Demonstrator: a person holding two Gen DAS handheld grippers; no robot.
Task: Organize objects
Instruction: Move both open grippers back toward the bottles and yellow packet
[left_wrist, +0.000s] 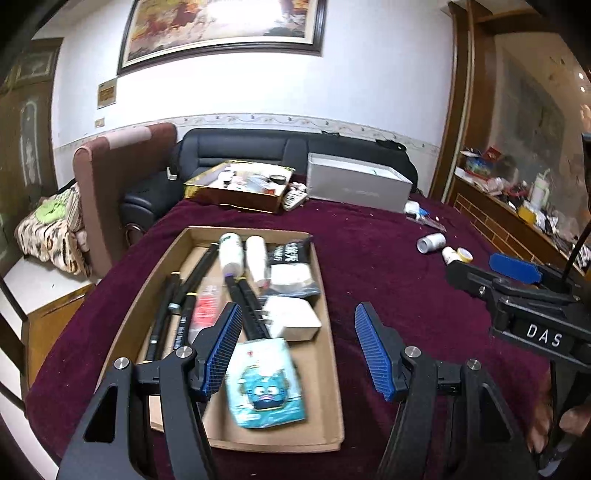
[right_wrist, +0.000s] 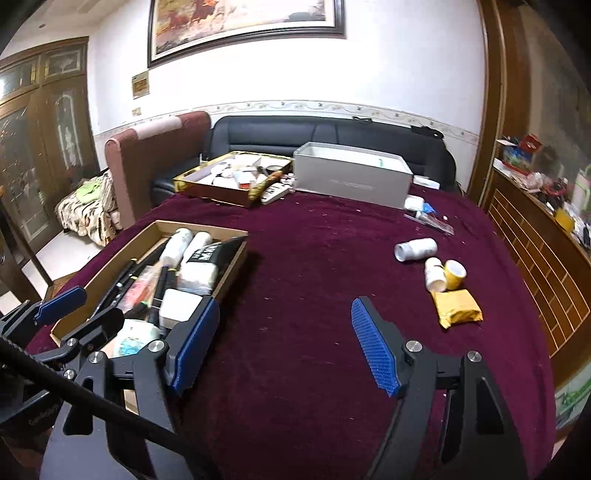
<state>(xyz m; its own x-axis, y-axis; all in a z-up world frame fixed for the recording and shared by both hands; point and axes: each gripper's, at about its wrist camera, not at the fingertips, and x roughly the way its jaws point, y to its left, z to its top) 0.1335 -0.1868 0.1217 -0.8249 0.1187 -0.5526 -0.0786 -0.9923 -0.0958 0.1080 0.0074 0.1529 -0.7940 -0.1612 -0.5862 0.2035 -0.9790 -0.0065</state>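
**Both grippers empty above a half-sorted surface**

A cardboard tray (left_wrist: 325, 373) sits on the left of a surface covered in dark red cloth (right_wrist: 314, 266). It already holds black pens, two white tubes, a white charger block and a light blue packet with a cartoon face (left_wrist: 264, 384), blurred at the near end.

The left gripper (left_wrist: 293, 354) hovers over the tray's near right edge, its jaws apart with nothing pressed between them. The right gripper (right_wrist: 284, 347) hangs over bare cloth, jaws wide apart and empty.

Still loose to the right, well apart from the tray: a white bottle (right_wrist: 415, 249) lying on its side, a smaller white bottle (right_wrist: 434, 274) touching a yellow tape roll (right_wrist: 455, 274), and just below them a yellow padded packet (right_wrist: 457, 307).

The bottles look light, rigid and smooth, likely to roll; gripping across the middle of the body seems safest. The packet appears soft and light, best pinched across its narrower width.
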